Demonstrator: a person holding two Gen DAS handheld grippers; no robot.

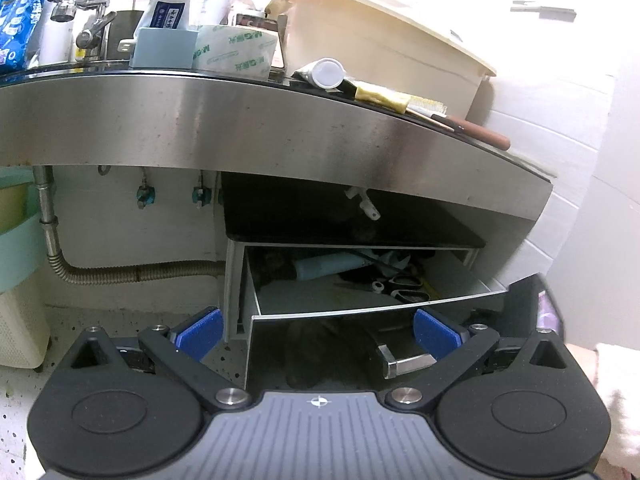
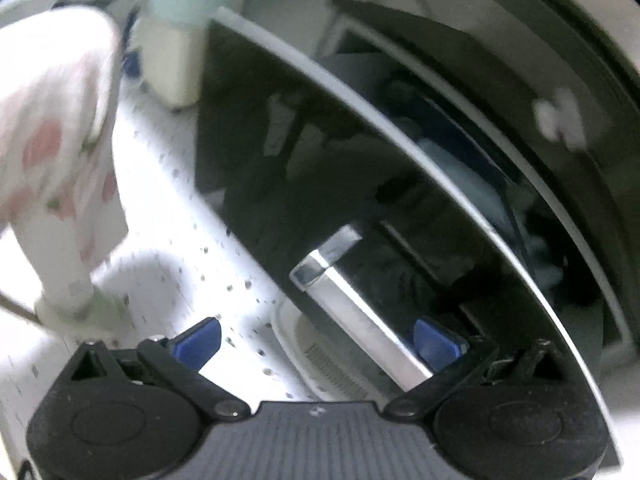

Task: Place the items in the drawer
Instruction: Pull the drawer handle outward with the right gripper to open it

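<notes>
Chrome handle (image 2: 352,312) runs diagonally between the wide right claw (image 2: 320,342); left claw (image 1: 318,330) wide.

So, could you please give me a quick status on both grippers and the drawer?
Left gripper open, empty, facing drawer. Right gripper open at drawer handle, not clamped. Drawer pulled out, scissors inside. Nothing blocking.

Left wrist faces open drawer (image 1: 360,300); right wrist close, tilted, sharing handle (image 2: 352,312)
</notes>
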